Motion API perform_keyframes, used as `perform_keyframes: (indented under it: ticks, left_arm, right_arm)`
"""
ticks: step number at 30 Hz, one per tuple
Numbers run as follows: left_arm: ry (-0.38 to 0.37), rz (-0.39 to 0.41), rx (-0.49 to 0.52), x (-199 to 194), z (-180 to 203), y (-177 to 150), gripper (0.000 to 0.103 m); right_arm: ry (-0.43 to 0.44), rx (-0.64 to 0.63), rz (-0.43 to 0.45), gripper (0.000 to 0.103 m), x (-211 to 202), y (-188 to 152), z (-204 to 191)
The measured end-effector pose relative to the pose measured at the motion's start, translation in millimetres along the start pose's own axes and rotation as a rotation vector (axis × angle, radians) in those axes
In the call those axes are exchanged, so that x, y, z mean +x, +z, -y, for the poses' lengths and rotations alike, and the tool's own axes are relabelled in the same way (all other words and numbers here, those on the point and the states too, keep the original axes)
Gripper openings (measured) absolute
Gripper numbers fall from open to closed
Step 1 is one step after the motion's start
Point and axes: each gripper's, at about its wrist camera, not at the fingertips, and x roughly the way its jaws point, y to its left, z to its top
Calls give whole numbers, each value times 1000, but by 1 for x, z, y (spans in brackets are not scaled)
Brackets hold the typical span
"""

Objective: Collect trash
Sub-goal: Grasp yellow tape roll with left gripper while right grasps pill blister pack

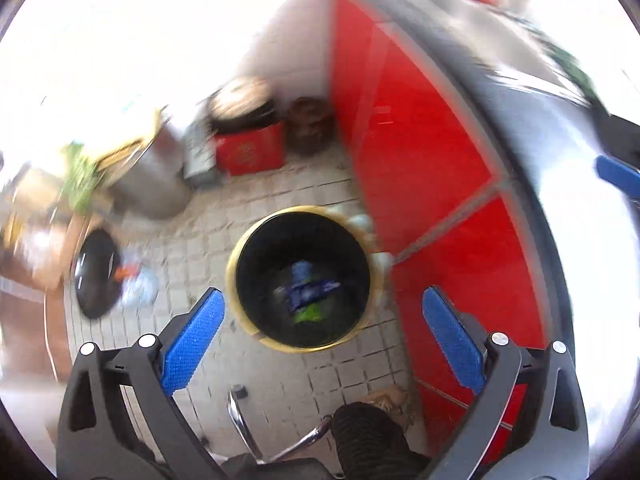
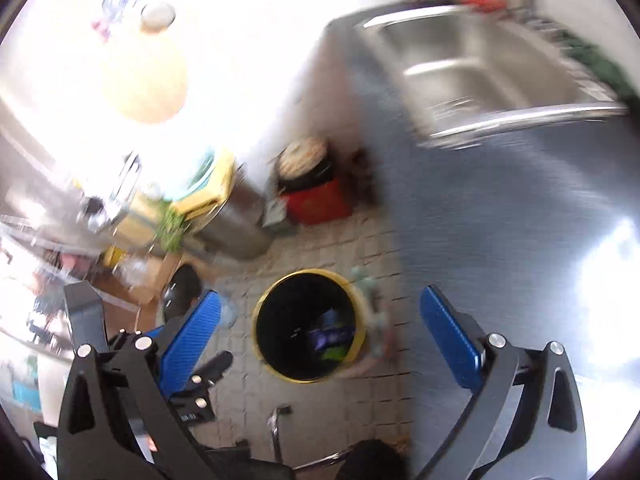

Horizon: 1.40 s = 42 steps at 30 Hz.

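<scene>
Wrappers (image 1: 306,292) lie in yellow-rimmed bin (image 1: 236,280) ahead of left gripper (image 1: 320,336); right gripper (image 2: 318,332) likewise above it; both spread, empty; judged next: fetch remaining trash

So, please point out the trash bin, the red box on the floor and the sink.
trash bin (image 1: 240,256), left wrist view, on its yellow rim, left side.
red box (image 1: 250,152), left wrist view, on its front face.
sink (image 2: 492,80), right wrist view, on the basin wall.

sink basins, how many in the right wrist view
2: in the steel sink on the counter, far basin behind, near basin in front. Blurred; none seems hidden.
</scene>
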Motion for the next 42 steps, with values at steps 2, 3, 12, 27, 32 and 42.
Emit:
perform_keyframes:
  ticks: [2,3,12,27,32,42]
  left_arm:
    - [-55,6,94,-10,43,13,96]
    - [-82,9,131,-14,64,20,96]
    - [-362,14,579,-51,305,29,96]
    - [-392,-115,1150,-46,510,-114,96]
    - [-390,-124,1083,-40,505,-104,96]
    - [-313,-137,1144,-8,501,-104,97]
  right_arm:
    - [-108,78,67,96,-58,-17,52]
    - [-156,126,93,96,-83,-28,78]
    - [-611,710,204,96,-291,-232,282]
    - [-759,1303,234,96,-388,-482,313]
    - [-763,1306,212,96,-385,-494,299]
    - [-676,1166,177,96,-358,-446,308]
